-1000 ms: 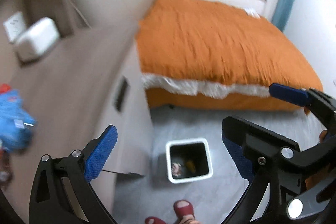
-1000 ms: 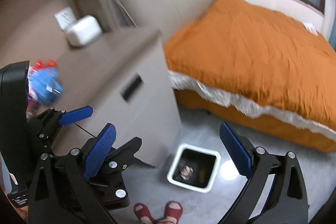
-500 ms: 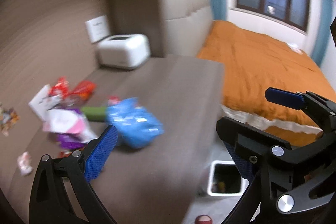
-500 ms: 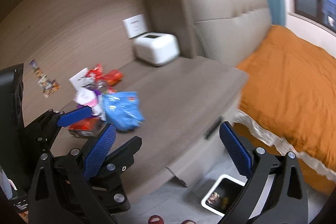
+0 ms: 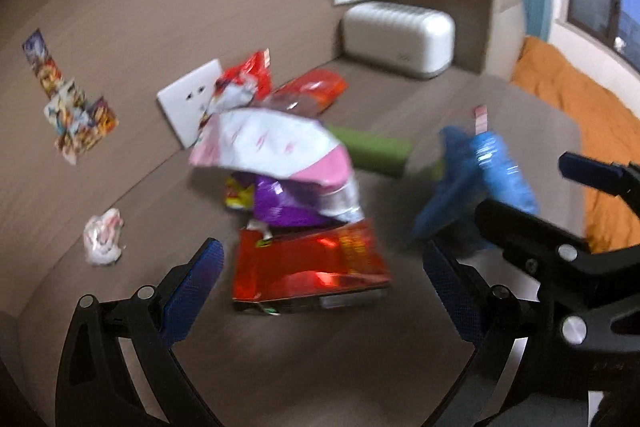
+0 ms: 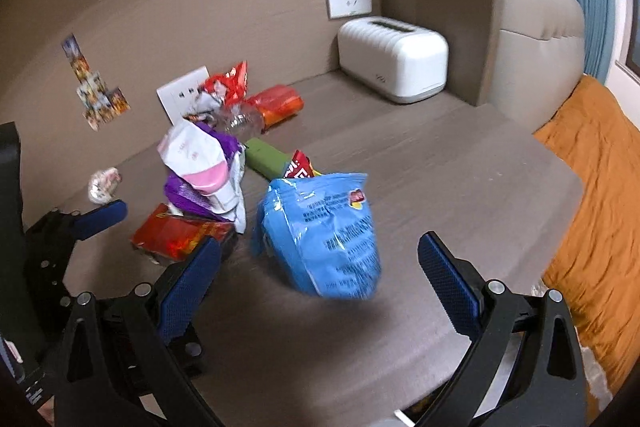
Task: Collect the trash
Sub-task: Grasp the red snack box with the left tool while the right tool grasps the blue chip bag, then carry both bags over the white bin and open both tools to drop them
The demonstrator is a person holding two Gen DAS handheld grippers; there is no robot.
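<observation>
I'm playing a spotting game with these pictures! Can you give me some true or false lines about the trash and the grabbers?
1. Both grabbers are open and empty. True: the left gripper and right gripper hold nothing.
2. The blue bag lies in front of the right gripper. True.
3. The red packet is inside a bin. False: it lies on the tabletop.
4. The white box is lying on the bed. False: it stands on the tabletop by the wall.

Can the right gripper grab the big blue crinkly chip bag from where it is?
Probably yes. The right gripper is open with the blue crinkly chip bag lying straight ahead between its fingers, and nothing sits in between.
</observation>
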